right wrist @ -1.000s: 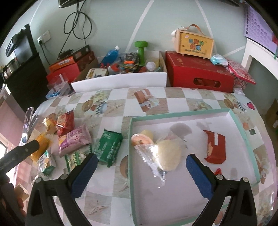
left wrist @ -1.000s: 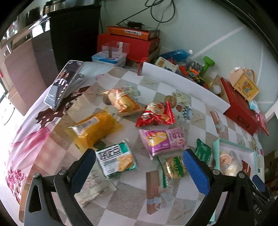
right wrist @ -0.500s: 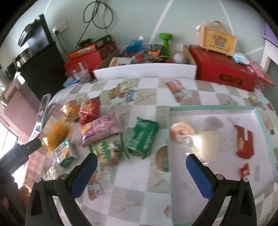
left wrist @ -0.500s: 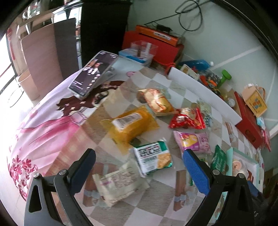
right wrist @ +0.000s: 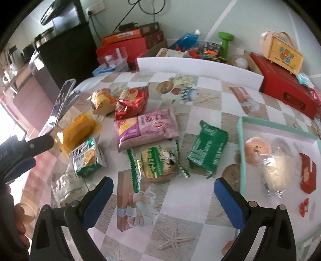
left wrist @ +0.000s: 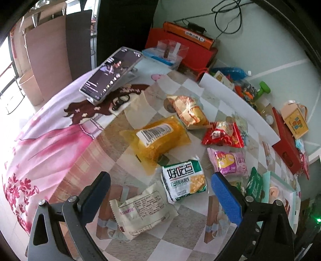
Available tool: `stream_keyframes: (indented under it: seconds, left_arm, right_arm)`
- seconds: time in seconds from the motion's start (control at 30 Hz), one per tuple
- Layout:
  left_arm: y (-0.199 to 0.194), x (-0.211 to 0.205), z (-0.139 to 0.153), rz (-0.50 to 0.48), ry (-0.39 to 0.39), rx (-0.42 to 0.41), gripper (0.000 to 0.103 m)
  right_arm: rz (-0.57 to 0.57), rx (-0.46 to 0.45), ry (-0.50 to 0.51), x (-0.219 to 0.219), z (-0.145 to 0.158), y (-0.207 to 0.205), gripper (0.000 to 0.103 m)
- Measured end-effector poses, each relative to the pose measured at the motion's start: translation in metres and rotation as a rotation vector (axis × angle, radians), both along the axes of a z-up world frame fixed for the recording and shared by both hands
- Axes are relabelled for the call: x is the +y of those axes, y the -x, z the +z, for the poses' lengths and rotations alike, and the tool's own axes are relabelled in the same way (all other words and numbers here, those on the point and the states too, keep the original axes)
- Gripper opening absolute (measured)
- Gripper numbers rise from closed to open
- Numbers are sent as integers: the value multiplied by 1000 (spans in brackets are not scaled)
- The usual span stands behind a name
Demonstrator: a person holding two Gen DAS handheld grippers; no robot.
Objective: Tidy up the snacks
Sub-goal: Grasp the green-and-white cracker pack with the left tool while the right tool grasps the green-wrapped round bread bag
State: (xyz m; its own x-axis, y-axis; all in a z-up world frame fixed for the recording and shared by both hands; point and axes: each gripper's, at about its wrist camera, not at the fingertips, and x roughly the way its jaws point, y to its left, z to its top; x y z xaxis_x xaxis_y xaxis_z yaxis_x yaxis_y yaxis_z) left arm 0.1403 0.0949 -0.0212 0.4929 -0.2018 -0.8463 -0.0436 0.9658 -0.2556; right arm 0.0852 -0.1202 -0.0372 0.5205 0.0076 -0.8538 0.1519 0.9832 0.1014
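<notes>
Both grippers, left [left wrist: 159, 192] and right [right wrist: 163, 196], have swung toward nine o'clock, jaws spread empty; green-edged bun pack [right wrist: 155, 161] likely next

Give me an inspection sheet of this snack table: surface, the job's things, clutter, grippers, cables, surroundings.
Surface: table under a checked printed cloth, with a pink figure print at its left end.
Job's things: loose packets left of the tray, among them yellow packet, red packet, pink packet, dark green packet and green-and-white cracker packet; tray holds several snacks.
Clutter: phone propped on a stand.
Grippers: left gripper open, empty, above the beige packet; right gripper open, empty.
Cables: black cable hanging on the wall.
Surroundings: red boxes, green dumbbell, yellow carry box behind the table.
</notes>
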Motion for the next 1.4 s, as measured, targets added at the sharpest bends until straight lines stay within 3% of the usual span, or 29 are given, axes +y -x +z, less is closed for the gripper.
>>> stream_keyframes:
  seconds: [0.6, 1.23, 1.4]
  left_arm:
    - [-22, -17, -35, -37, 48, 141, 100]
    - [-52, -63, -53, -69, 12, 167, 100]
    - [-51, -61, -56, -68, -3, 169, 95]
  right_arm:
    - [68, 67, 61, 21, -38, -17, 96]
    - [48, 48, 73, 13, -42, -33, 84]
    - [49, 31, 61, 13, -40, -32, 73]
